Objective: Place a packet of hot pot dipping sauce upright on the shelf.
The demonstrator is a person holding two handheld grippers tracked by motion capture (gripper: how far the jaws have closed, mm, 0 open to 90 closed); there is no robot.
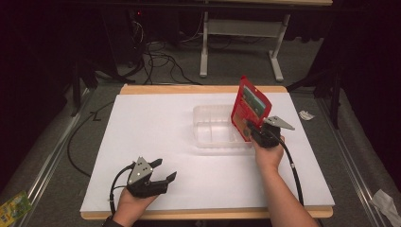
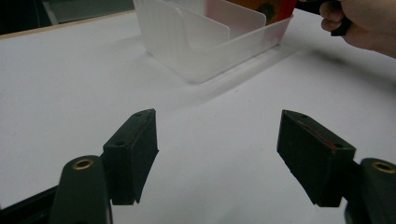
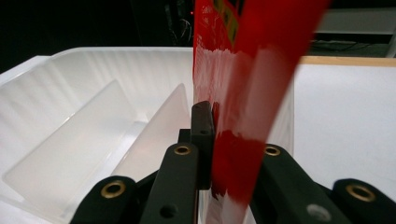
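A flat red packet (image 1: 249,109) with a printed picture stands upright over the right end of a clear plastic tray (image 1: 208,126). My right gripper (image 1: 253,129) is shut on the packet's lower edge. In the right gripper view the red packet (image 3: 243,93) is pinched between the two black jaws, just above the tray's right compartment (image 3: 154,135), with slanted dividers to the left. My left gripper (image 1: 161,170) rests near the table's front left, jaws open and nothing between them. In the left gripper view the tray (image 2: 205,42) lies ahead of the left gripper (image 2: 217,149).
The white board (image 1: 156,137) covers the table, with a wooden edge at back and front. A crumpled scrap (image 1: 306,115) lies off the board at the right. A green packet (image 1: 14,204) lies on the floor at the lower left. A table frame and cables stand behind.
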